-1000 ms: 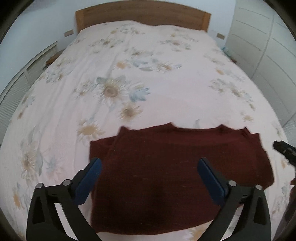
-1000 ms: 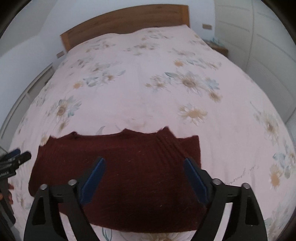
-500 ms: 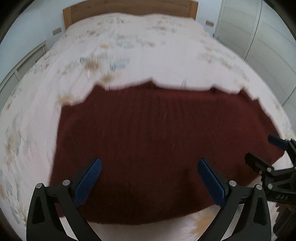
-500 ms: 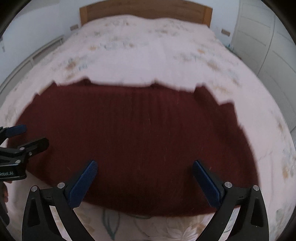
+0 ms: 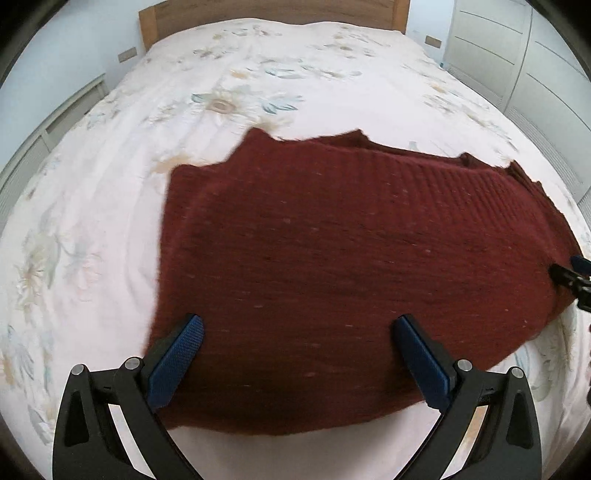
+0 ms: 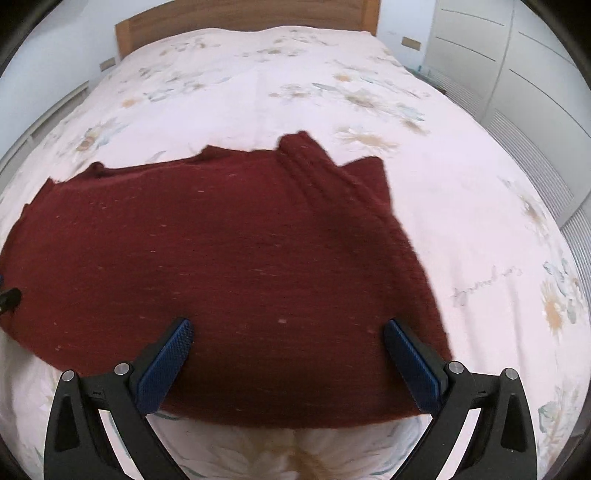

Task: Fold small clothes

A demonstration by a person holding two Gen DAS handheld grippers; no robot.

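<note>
A dark red knit sweater (image 5: pixel 351 266) lies flat on the bed near its front edge; it also shows in the right wrist view (image 6: pixel 221 258). Its sleeves look folded in along both sides. My left gripper (image 5: pixel 299 328) is open and empty, low over the sweater's left half near the hem. My right gripper (image 6: pixel 288 332) is open and empty, low over the sweater's right half near the hem. The right gripper's tip shows at the right edge of the left wrist view (image 5: pixel 570 277). The left gripper's tip shows at the left edge of the right wrist view (image 6: pixel 9 297).
The bed has a pale pink bedspread (image 5: pixel 258 85) printed with flowers. A wooden headboard (image 5: pixel 273 11) stands at the far end. White wardrobe doors (image 6: pixel 535 74) line the right side. A white slatted panel (image 5: pixel 37 147) runs along the left.
Both grippers dropped close over the sweater, then drew back slightly. The left gripper has shifted left and the right gripper right. Both stay open.
</note>
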